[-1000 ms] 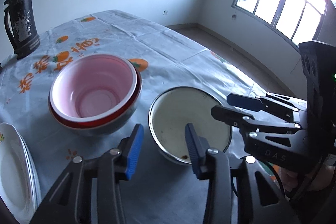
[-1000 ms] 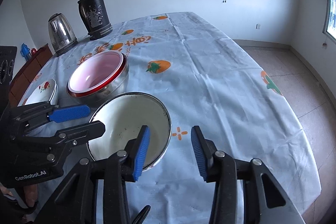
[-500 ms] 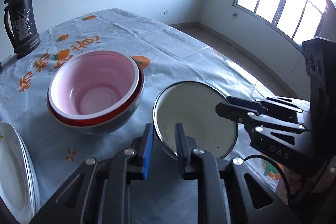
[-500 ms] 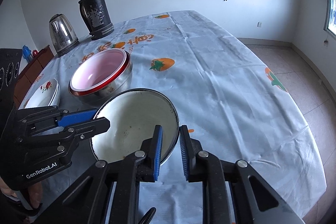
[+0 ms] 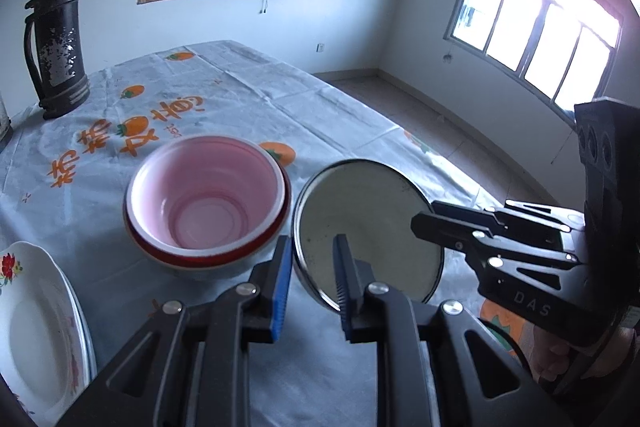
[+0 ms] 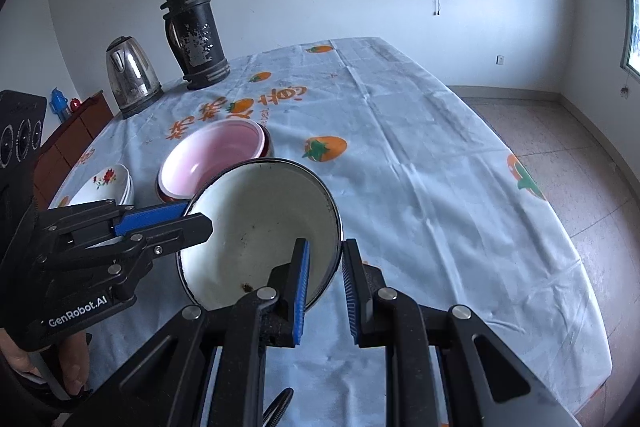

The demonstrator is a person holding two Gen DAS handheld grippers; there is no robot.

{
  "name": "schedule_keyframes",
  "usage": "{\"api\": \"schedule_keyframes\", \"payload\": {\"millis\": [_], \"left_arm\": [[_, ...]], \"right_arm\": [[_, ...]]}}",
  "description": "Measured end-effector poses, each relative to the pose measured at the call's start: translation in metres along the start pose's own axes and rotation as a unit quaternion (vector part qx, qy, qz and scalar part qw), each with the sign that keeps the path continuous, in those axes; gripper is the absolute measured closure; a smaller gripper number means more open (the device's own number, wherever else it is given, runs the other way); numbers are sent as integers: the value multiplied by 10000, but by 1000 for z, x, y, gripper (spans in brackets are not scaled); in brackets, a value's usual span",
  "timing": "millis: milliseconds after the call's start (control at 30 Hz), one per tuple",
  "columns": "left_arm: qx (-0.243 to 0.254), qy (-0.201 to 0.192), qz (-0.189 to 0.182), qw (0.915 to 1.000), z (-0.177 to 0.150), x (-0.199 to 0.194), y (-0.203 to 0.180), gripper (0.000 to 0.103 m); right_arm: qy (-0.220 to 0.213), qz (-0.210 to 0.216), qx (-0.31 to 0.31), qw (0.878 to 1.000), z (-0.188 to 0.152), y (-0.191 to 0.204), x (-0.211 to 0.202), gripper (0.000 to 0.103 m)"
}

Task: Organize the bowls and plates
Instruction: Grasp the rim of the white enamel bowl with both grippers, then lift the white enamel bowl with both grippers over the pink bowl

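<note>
A metal bowl [image 5: 368, 227] with a white, stained inside is held by its rim from both sides, tilted and raised off the tablecloth. My left gripper [image 5: 312, 279] is shut on its near-left rim, one blue pad inside and one outside. My right gripper [image 6: 326, 283] is shut on the bowl [image 6: 256, 227] at the near-right rim. Each gripper shows in the other's view: the right gripper [image 5: 424, 217], the left gripper [image 6: 196, 221]. A pink bowl [image 5: 204, 195] nested in a red-rimmed metal bowl stands just left of it. White flowered plates [image 5: 32, 323] lie stacked at the left edge.
A tall black thermos [image 6: 196, 27] and a steel kettle [image 6: 130, 75] stand at the table's far left corner. The orange-printed tablecloth [image 6: 420, 187] stretches to the right and far side. A wooden cabinet [image 6: 72, 131] stands beyond the left edge. A hand [image 6: 72, 367] holds the left gripper.
Both grippers went from open to shut on the metal bowl's rim. The bowl has since risen and tilted, and now overlaps the pink bowl in the right wrist view.
</note>
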State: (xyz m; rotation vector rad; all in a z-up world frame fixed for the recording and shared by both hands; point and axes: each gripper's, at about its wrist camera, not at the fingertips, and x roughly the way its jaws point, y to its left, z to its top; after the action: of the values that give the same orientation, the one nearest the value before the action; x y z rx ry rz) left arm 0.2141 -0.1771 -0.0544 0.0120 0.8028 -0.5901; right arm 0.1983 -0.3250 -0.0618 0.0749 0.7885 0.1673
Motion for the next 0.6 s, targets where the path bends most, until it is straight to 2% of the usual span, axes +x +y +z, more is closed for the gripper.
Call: {"api": "schedule_keyframes", "payload": {"millis": [600], "left_arm": [[-399, -310, 49, 9987, 15, -19, 28, 85]], "right_arm": [[-542, 86, -494, 9973, 49, 38, -24, 85]]}}
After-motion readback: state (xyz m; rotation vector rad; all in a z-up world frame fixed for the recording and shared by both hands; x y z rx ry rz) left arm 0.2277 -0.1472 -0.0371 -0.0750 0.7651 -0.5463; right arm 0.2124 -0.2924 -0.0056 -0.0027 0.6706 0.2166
